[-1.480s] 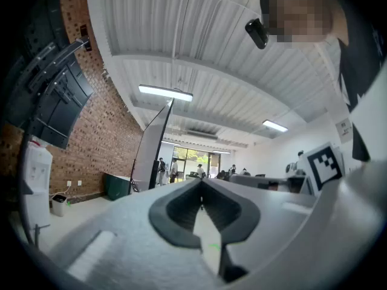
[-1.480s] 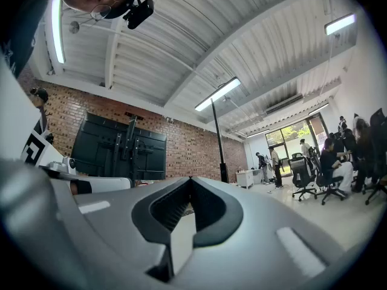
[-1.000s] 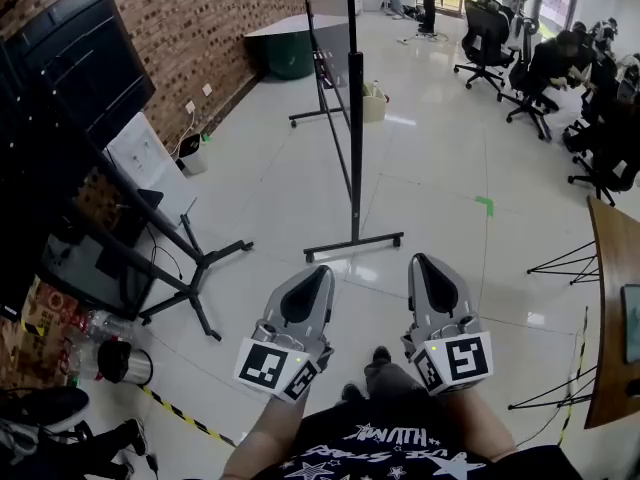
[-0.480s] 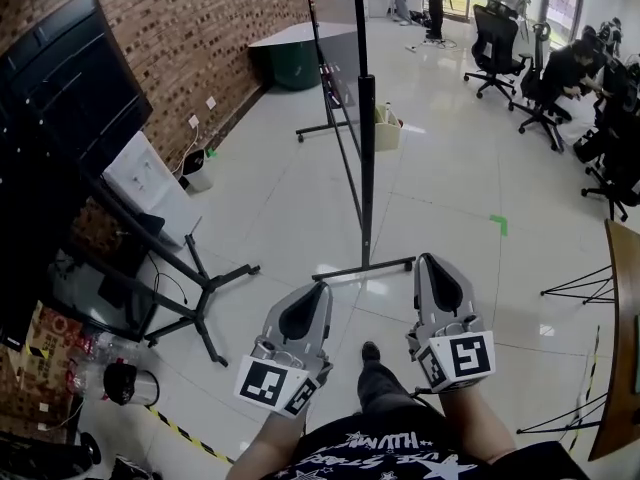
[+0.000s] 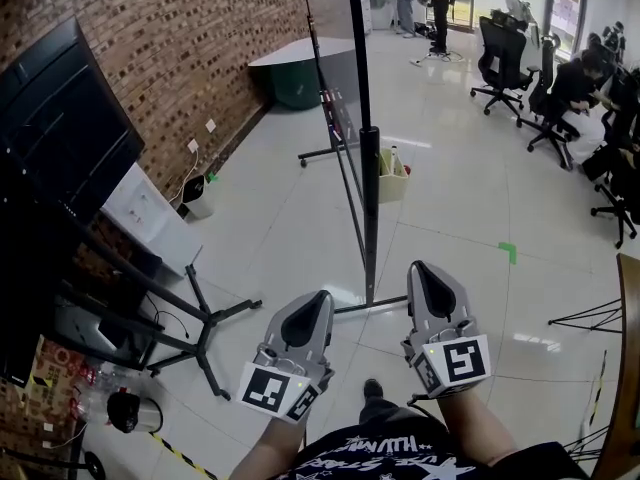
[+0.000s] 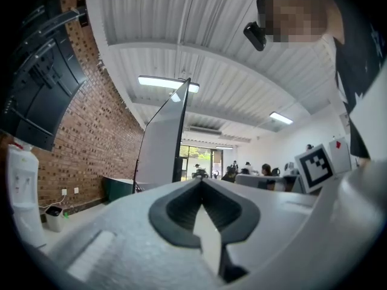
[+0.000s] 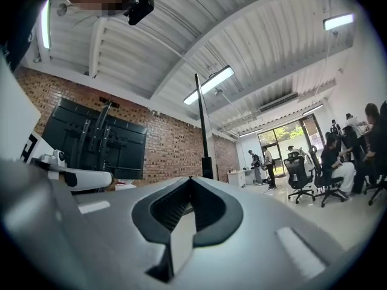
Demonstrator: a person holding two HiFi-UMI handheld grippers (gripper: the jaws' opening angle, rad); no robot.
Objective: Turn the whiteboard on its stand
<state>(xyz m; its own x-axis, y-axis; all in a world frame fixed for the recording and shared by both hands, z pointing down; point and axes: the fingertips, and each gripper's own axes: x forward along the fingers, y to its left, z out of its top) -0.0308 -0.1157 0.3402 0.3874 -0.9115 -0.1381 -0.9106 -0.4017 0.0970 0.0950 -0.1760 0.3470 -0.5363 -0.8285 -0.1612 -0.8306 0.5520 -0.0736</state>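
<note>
The whiteboard (image 5: 335,78) stands edge-on ahead of me on a black post (image 5: 370,198), whose floor foot (image 5: 352,309) lies between my two grippers. In the left gripper view the whiteboard (image 6: 162,144) rises a little to the left. The right gripper view shows only the post (image 7: 202,132). My left gripper (image 5: 322,296) is shut and holds nothing, left of the post's base. My right gripper (image 5: 418,266) is also shut and empty, just right of it. Neither touches the stand. The shut tips show in the left gripper (image 6: 201,181) and right gripper (image 7: 190,179) views.
A black screen on a wheeled stand (image 5: 60,158) fills the left side along the brick wall (image 5: 200,28), its legs (image 5: 205,318) reaching toward me. A small bin (image 5: 392,176) sits behind the post. Office chairs (image 5: 500,48) and people are far right. A wooden table edge (image 5: 625,368) is at right.
The view has advanced toward the whiteboard. Its post and foot now sit much closer, between the grippers. Both grippers stay shut and empty, side by side.
</note>
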